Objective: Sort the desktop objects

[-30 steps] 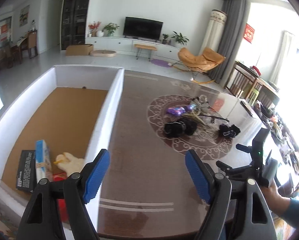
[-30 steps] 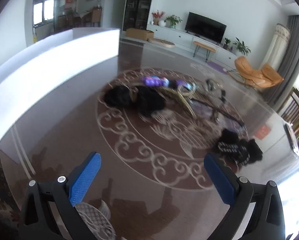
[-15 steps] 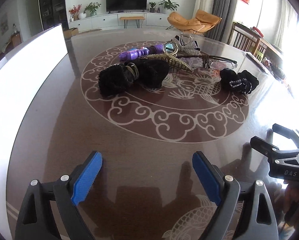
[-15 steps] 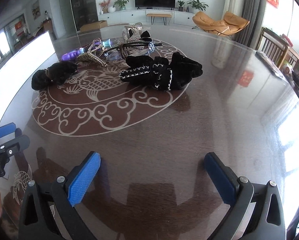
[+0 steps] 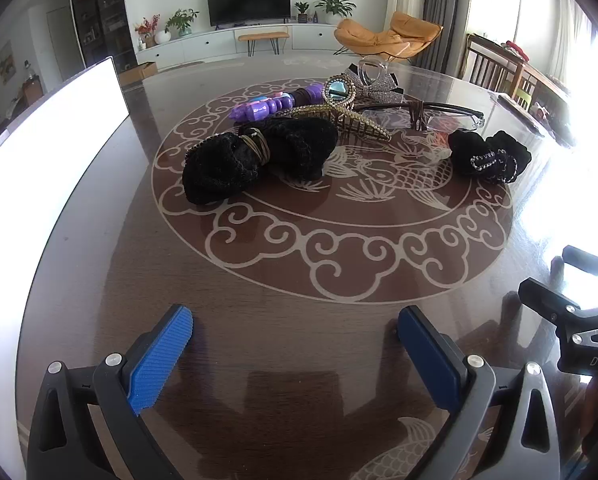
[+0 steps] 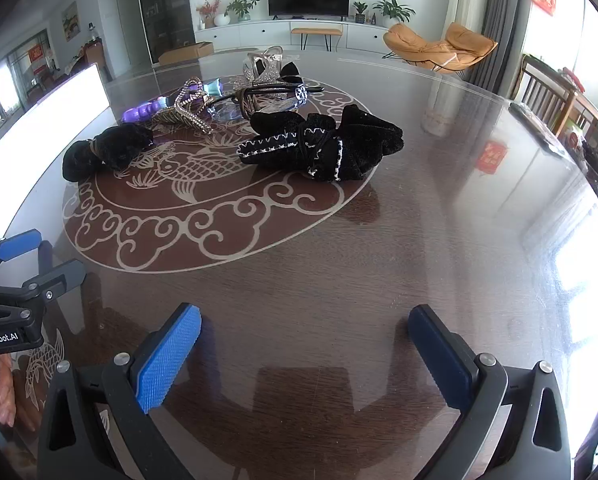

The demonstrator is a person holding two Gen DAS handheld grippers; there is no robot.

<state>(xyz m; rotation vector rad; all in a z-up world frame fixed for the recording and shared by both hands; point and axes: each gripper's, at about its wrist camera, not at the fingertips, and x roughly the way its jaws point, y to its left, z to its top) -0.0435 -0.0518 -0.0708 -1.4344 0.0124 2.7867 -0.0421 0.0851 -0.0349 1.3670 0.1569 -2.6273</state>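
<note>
A pile lies on the brown patterned table (image 5: 299,360). In the left wrist view a black velvet bow with a gold band (image 5: 259,156) is nearest, with a purple toy (image 5: 275,104), a gold hair claw (image 5: 351,122) and glasses (image 5: 439,112) behind it. A black bow with white stitching (image 5: 491,158) lies to the right. My left gripper (image 5: 295,320) hangs short of the pile, its jaws opening, nothing between them. My right gripper (image 6: 303,316) stands open and empty, short of the stitched bow (image 6: 319,146). The gold-banded bow (image 6: 107,150) lies further left.
A white box wall (image 5: 51,132) runs along the table's left side and also shows as the white wall (image 6: 47,112) in the right wrist view. A rhinestone bow (image 6: 259,70) sits at the pile's far end. Chairs and a side table stand at the right.
The left view has swung from above the white box down to the table, facing the pile, and its jaws stand wider. The right view has come round to the stitched bow. Both have kept still lately.
</note>
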